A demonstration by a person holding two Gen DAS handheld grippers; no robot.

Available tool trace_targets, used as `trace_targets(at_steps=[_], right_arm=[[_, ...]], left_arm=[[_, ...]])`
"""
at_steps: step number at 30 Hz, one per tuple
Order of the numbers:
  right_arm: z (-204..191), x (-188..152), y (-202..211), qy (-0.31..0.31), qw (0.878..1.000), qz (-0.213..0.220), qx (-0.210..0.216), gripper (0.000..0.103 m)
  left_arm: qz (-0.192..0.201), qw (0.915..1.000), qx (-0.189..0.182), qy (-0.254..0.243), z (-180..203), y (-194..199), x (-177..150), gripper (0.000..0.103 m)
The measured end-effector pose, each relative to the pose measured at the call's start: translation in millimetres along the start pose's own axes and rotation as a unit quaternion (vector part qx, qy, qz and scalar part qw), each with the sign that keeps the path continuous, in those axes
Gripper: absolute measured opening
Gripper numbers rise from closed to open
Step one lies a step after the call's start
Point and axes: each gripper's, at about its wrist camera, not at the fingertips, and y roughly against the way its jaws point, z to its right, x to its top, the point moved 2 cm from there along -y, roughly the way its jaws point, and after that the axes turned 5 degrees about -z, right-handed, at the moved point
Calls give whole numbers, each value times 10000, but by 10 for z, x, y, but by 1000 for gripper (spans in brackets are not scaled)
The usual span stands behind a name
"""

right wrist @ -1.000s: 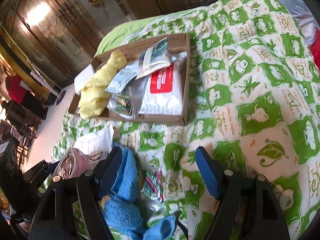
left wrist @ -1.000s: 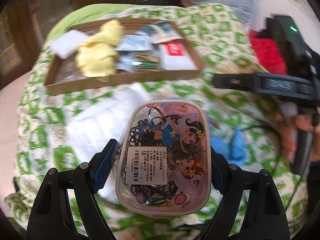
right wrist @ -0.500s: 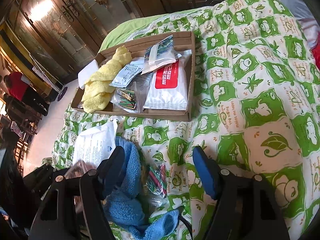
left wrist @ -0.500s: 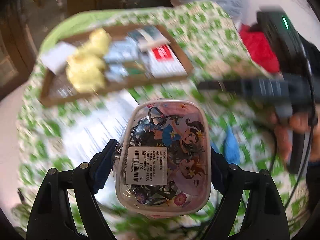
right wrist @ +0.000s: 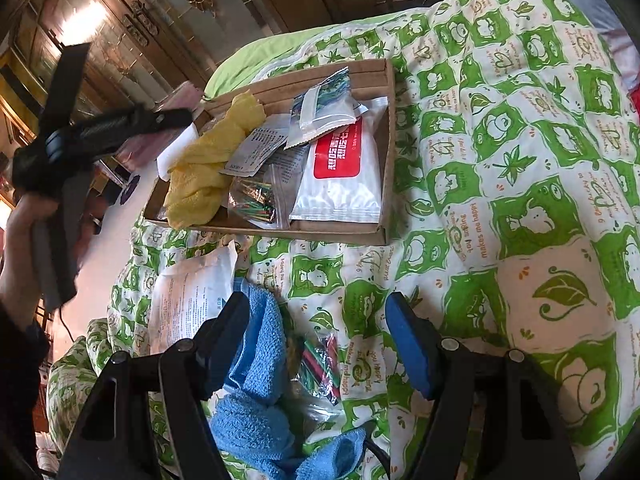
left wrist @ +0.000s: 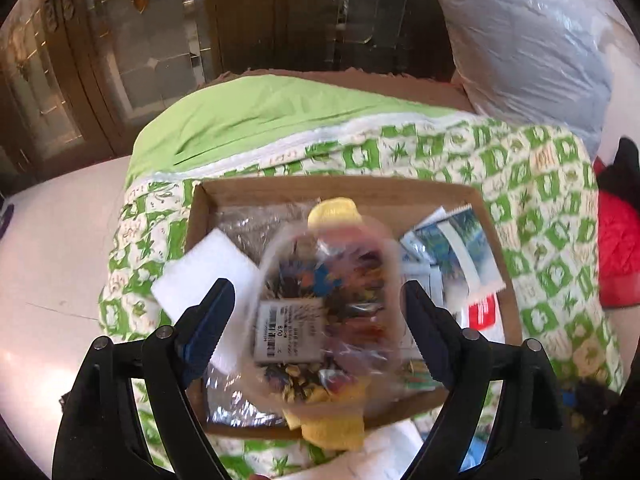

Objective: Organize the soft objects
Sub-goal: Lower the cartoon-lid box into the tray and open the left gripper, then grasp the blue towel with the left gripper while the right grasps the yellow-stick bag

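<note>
My left gripper [left wrist: 316, 320] stands open over the cardboard tray [left wrist: 384, 190]; a clear plastic box of hair ties [left wrist: 324, 312], motion-blurred, sits between the fingers with gaps on both sides. Whether it rests on anything is unclear. In the tray lie a yellow cloth [right wrist: 212, 160], a white wipes pack [right wrist: 340, 176] and small packets. My right gripper [right wrist: 320, 332] is open and empty low over the quilt, with a blue towel [right wrist: 256, 380] by its left finger and a bag of coloured sticks [right wrist: 320, 364] between the fingers.
A green-and-white quilt [right wrist: 520, 160] covers the bed. A white paper packet [right wrist: 192, 300] lies left of the towel. A white pad [left wrist: 204, 272] overhangs the tray's left edge. A wooden glass-door cabinet [left wrist: 120, 60] stands behind; a red item [left wrist: 616, 256] lies right.
My left gripper carried the hair-tie box forward over the tray and its jaws opened off the box. My right gripper stayed nearly still, open over the towel.
</note>
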Motion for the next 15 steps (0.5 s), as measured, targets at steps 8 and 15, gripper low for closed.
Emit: trace_targets(at_steps=[8, 15], right_arm=[[6, 18, -10, 3, 10000, 28, 60, 71], [9, 7, 9, 38, 10000, 33, 29, 71]], left_arm=[[324, 9994, 131, 60, -57, 268, -132, 85], [133, 9983, -536, 203, 104, 660, -1126, 85]])
